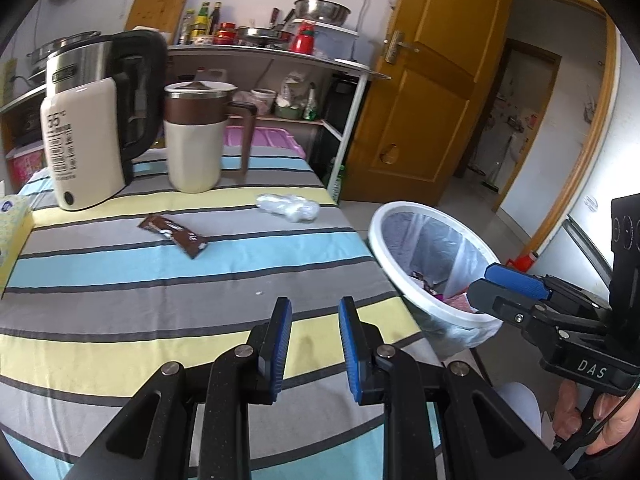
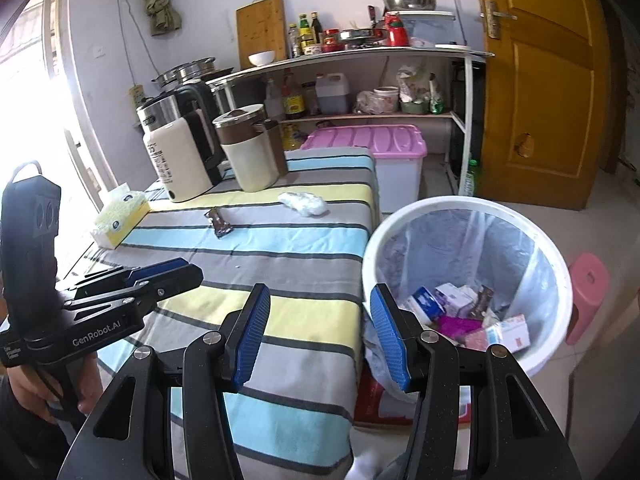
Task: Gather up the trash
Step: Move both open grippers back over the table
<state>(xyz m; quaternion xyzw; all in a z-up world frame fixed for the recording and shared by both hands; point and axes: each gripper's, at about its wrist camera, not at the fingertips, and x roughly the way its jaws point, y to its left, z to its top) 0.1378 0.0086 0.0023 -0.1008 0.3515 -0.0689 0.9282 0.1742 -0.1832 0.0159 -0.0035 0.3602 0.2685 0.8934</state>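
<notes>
A brown snack wrapper point(image 1: 173, 235) lies flat on the striped tablecloth point(image 1: 120, 320); it also shows in the right wrist view point(image 2: 219, 222). A crumpled clear plastic bag point(image 1: 289, 207) lies farther right point(image 2: 304, 203). A white trash bin point(image 1: 404, 280) lined with a plastic bag stands off the table's right edge and holds several packets point(image 2: 460, 312). My left gripper point(image 1: 314, 320) is open and empty above the near table. My right gripper point(image 2: 318, 308) is open and empty at the table edge next to the bin rim point(image 2: 560, 264).
A kettle point(image 1: 92, 128) and a lidded mug point(image 1: 196, 140) stand at the table's far end. A tissue box point(image 2: 120, 220) sits at the left edge. A shelf unit point(image 2: 360, 80), pink-lidded box point(image 2: 372, 144), wooden door point(image 2: 540, 80) and pink stool point(image 2: 588, 292) surround the table.
</notes>
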